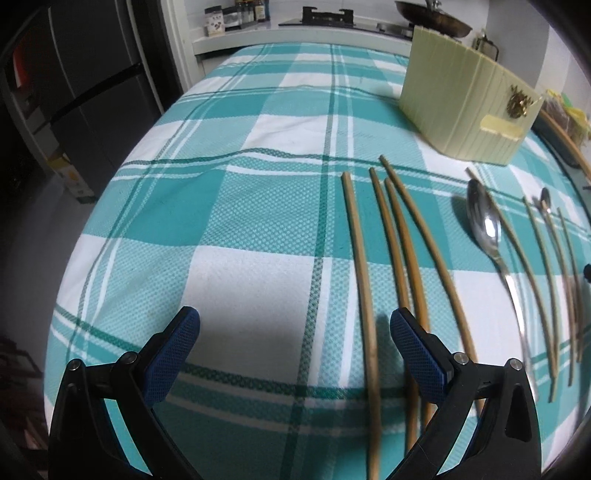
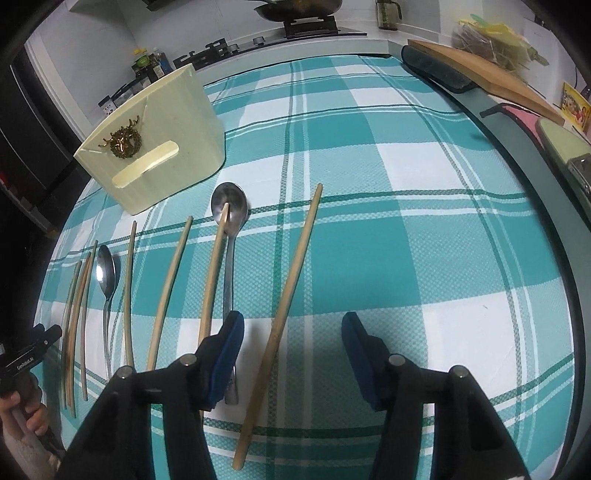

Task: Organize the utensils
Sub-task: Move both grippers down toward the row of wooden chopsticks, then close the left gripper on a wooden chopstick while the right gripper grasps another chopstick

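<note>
The long pale bamboo chopstick [image 2: 282, 317] lay loose on the teal-checked surface [image 2: 424, 258], between your right gripper [image 2: 293, 328]'s parted fingers; you did best closing near its middle. Your left gripper [image 1: 295, 325] hung apart, empty.

cloth [image 1: 258, 155]: teal/white plaid
chopsticks [image 1: 360, 258]: tan
spoon [image 1: 484, 225]: silver
holder [image 1: 465, 107]: cream, ribbed, gold wreath
pads [image 1: 183, 343]: blue
wok [image 1: 432, 18]: dark brown
</note>
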### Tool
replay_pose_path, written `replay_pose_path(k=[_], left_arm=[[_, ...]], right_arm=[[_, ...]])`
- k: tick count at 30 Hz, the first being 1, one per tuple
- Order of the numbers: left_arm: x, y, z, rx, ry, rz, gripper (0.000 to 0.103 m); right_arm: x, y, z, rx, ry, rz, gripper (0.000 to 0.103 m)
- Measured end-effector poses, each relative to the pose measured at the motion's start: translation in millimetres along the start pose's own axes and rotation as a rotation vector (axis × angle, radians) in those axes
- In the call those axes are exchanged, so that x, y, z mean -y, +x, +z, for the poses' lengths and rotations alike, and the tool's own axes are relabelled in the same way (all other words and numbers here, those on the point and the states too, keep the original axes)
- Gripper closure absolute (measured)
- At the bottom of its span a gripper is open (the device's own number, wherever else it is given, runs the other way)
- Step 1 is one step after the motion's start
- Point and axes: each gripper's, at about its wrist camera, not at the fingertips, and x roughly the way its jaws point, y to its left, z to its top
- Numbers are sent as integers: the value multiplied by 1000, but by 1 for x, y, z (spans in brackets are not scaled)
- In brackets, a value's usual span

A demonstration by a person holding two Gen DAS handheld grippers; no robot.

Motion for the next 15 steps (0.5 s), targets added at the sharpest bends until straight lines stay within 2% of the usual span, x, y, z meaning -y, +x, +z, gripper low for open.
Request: replay_pose_path(k=[1,5,12,15], left_arm=[[1,5,1,-11,9,12,0],[-2,10,5,-26,21,-18,0],[-4,21,26,-141,105,-76,2],[5,25,43,-160,144,-94,17]], right_arm=[[-1,3,0,0,-1,-4,48],[-7,15,1,-4,-41,-28,53],[-18,25,8,-72,-195,-98,55],[-23,30,17,-100,-233,-113,52]])
